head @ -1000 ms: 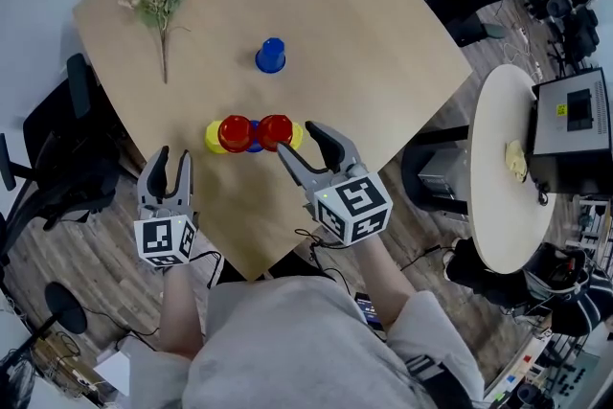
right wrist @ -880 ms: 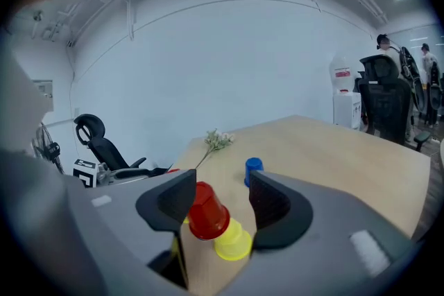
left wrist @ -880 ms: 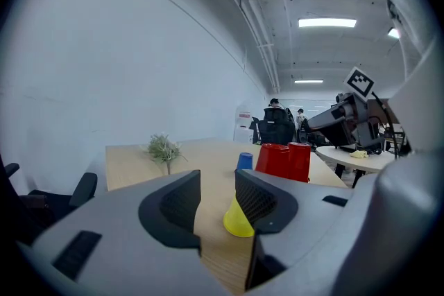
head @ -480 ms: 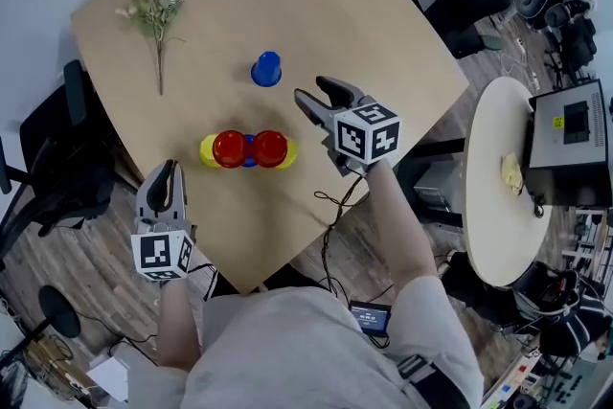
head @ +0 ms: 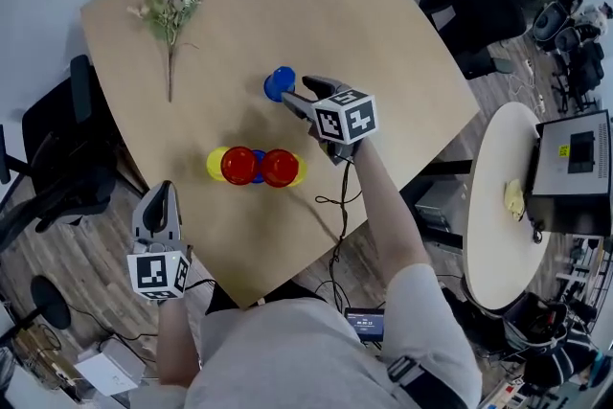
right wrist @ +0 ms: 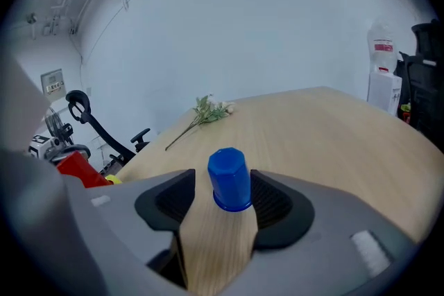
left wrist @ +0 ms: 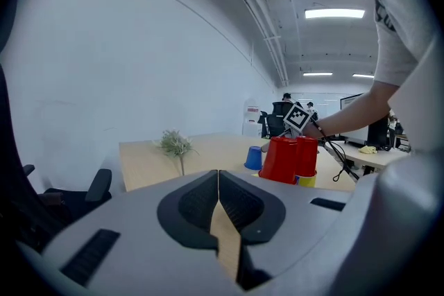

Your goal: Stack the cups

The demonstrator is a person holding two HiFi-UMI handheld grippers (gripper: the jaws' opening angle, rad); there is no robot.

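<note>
Cup to fetch: blue cup [head: 279, 82] stood alone, mouth down, near the table's middle, well apart from the other cups, so it was probably the next piece for the stack
Right gripper [head: 299, 95]: jaws spread wide and had just opened further, straddling the blue cup; pads stood clear of its sides, apparently lined up to pinch it
Left gripper [head: 161, 198]: jaws pressed together on nothing, hanging off the table's near-left edge, seemingly parked out of the way
Cup group [head: 259, 167]: two red cups sat upturned on a row of yellow, blue and yellow cups, close to the near edge, likely left open on top for one more
Flower sprig [head: 172, 10]: lay toward the far-left corner
Table [head: 383, 43]: pale wood, rounded corners
Room: plank floor, black office chairs, round side table [head: 498, 196] to the right, white wall
</note>
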